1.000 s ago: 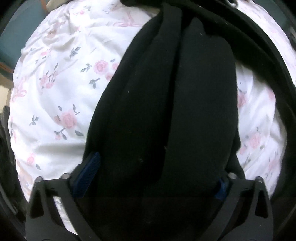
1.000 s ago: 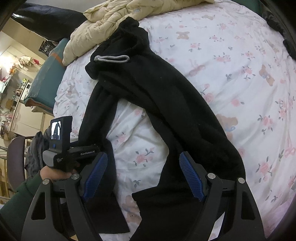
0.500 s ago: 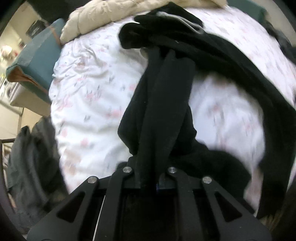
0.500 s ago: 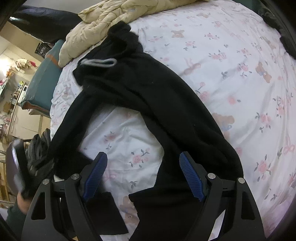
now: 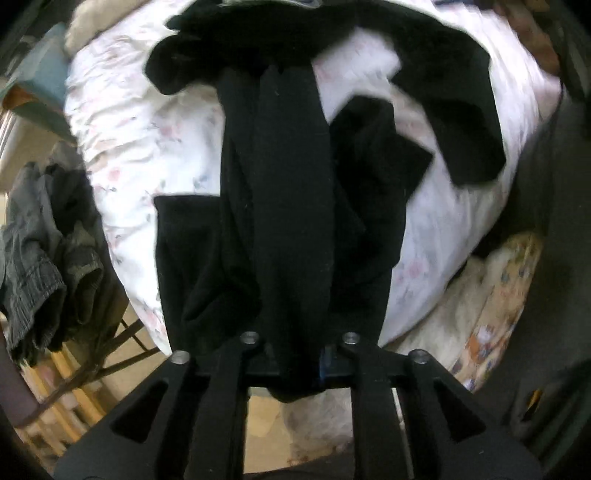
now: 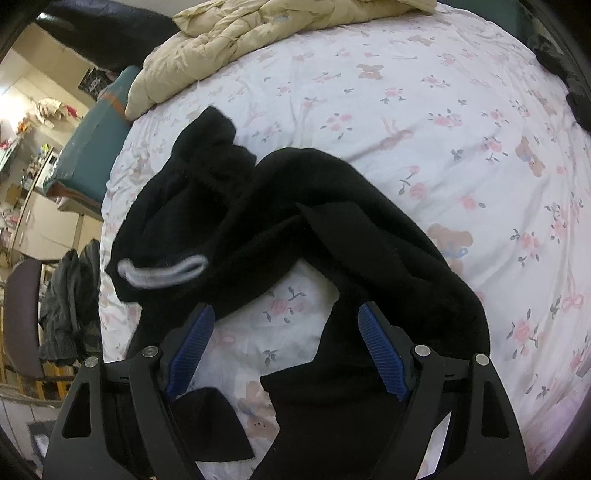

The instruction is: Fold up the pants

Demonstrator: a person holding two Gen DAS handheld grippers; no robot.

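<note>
Black pants (image 6: 295, 206) lie crumpled on the floral bedsheet (image 6: 443, 110), with the white drawstring (image 6: 162, 271) at the left. My left gripper (image 5: 295, 354) points straight down over the bed's edge and pinches one pant leg (image 5: 291, 184), which stretches taut up to the waist. Its jaws are opening slightly, with the black cloth still clamped between them. My right gripper (image 6: 286, 350) hovers open just above the other leg, blue pads (image 6: 380, 350) wide apart and gripping nothing.
A beige duvet (image 6: 258, 33) is heaped at the far end of the bed. A teal cushion (image 6: 96, 147) lies at the left edge. Beside the bed, a chair (image 6: 22, 314) is draped with grey clothes (image 5: 37, 240). A patterned blanket (image 5: 495, 302) hangs at the near right.
My left gripper shut on the pant leg, then rose and pulled it toward the bed's near edge. The waistband and drawstring slid closer. My right gripper stayed in place.
</note>
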